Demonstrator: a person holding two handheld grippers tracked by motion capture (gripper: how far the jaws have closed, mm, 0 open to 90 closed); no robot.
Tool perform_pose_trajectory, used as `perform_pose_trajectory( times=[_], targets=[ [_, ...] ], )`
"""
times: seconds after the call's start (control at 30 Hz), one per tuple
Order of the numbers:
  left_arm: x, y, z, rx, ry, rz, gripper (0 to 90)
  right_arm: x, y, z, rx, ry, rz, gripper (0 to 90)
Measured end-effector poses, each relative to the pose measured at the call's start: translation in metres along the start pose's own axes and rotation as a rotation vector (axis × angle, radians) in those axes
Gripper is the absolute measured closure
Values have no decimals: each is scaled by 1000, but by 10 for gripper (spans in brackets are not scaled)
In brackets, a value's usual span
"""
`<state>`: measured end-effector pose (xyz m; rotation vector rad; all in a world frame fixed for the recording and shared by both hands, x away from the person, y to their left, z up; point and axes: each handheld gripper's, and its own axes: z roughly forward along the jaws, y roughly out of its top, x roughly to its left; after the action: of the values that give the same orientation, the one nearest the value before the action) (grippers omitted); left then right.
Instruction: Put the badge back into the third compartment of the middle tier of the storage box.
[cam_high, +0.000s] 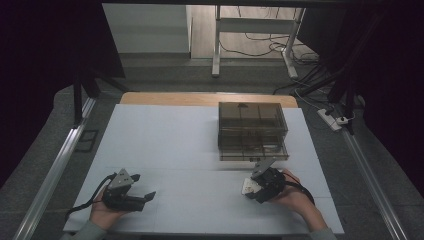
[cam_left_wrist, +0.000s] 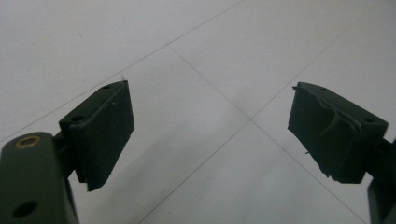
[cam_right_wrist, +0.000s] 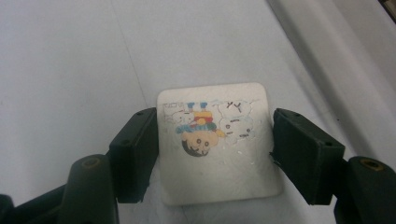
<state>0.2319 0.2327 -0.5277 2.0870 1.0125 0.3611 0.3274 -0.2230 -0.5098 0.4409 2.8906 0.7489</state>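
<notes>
At the bottom of the high view, a person's two hands rest on a white-covered bench (cam_high: 200, 135), each holding a two-jaw gripper. The left gripper (cam_high: 148, 196), low in the left of the frame, points toward the middle of the bench with its jaws spread wide and nothing between them; in the left gripper view the left gripper (cam_left_wrist: 210, 135) shows two black pads well apart over bare white sheet crossed by thin seams. The right gripper (cam_high: 248, 187), low in the right of the frame, is the one that matters: in the right gripper view the right gripper (cam_right_wrist: 212, 149) straddles a small white square card (cam_right_wrist: 217, 144) with rounded corners and a worn cartoon print, lying flat on the bench directly between the jaws. The jaws stand at the card's two side edges, at or just beside them, open about the card's own width; whether they already pinch it cannot be told. The card is close to square, so no long axis governs the grasp, and it is well apart from the left gripper, making the right hand by far the nearer. In the high view the card (cam_high: 248, 185) appears as a pale patch at that gripper's tip. Farther up, just beyond the right gripper, stands a smoky translucent drawer box (cam_high: 252, 131), its front facing the person; a likely destination, though that is only a judgement. Beyond it, a strip of wooden bench edge, then floor and trailing cables.
</notes>
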Motion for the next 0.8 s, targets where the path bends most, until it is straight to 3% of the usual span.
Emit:
perform_pose_trajectory(
  times=[0.17, 0.5, 0.8],
  targets=[
    [0, 0, 0, -1, -5, -2, 140, 2, 1, -1, -1, -14, -29, 331],
    [0, 0, 0, -1, -5, -1, 140, 4, 0, -3, -12, -30, -26, 331],
    [0, 0, 0, 0, -5, -1, 140, 1, -1, -12, -71, -47, 6, 331]
  ],
)
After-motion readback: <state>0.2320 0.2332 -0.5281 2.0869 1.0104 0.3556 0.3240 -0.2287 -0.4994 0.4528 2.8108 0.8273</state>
